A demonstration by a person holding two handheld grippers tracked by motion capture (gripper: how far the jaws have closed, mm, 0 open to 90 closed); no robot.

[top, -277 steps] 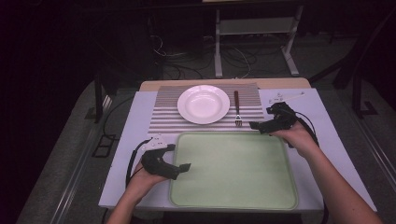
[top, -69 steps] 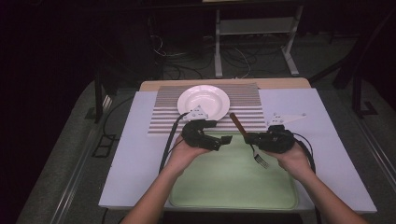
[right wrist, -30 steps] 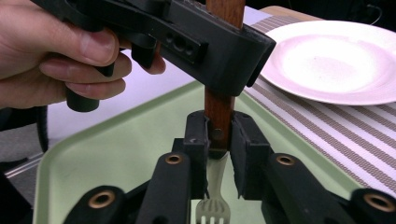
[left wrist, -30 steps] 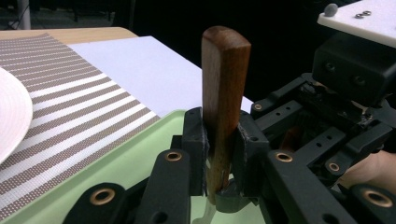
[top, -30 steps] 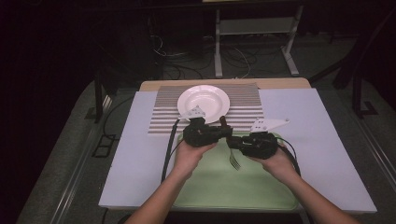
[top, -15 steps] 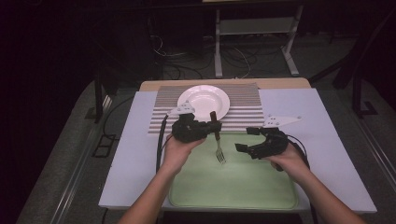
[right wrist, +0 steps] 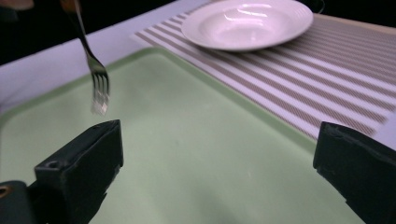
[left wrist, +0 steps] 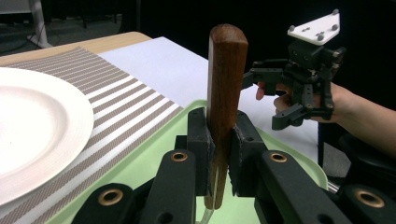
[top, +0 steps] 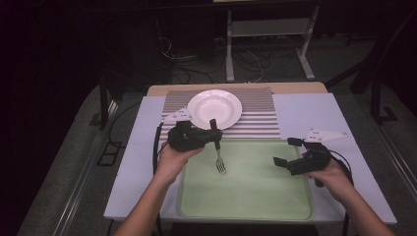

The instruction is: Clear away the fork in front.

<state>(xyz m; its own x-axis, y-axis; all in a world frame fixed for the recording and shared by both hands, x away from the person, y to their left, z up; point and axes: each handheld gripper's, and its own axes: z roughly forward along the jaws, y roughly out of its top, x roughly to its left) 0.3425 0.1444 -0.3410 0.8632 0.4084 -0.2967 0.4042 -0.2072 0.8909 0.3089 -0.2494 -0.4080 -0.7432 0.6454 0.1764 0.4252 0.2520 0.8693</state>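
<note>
A fork [top: 218,153] with a dark wooden handle hangs tines down over the green tray [top: 255,196]. My left gripper [top: 214,137] is shut on the handle [left wrist: 227,84], which stands upright between its pads. The fork's tines [right wrist: 99,88] hover just above the tray in the right gripper view. My right gripper [top: 285,151] is over the tray's right side, apart from the fork. Its jaws have just been opening and now stand wide with nothing between them [right wrist: 219,154]. It appears in the left gripper view as the right gripper [left wrist: 265,100], held by a hand.
A white plate [top: 214,108] rests on a striped placemat [top: 260,118] behind the tray. White paper [top: 305,113] covers the tabletop. Beyond the table are dark floor, cables and a metal stand [top: 268,29].
The right gripper has opened off the fork and drawn away to the right and lower. The left gripper keeps the fork and has carried it slightly left.
</note>
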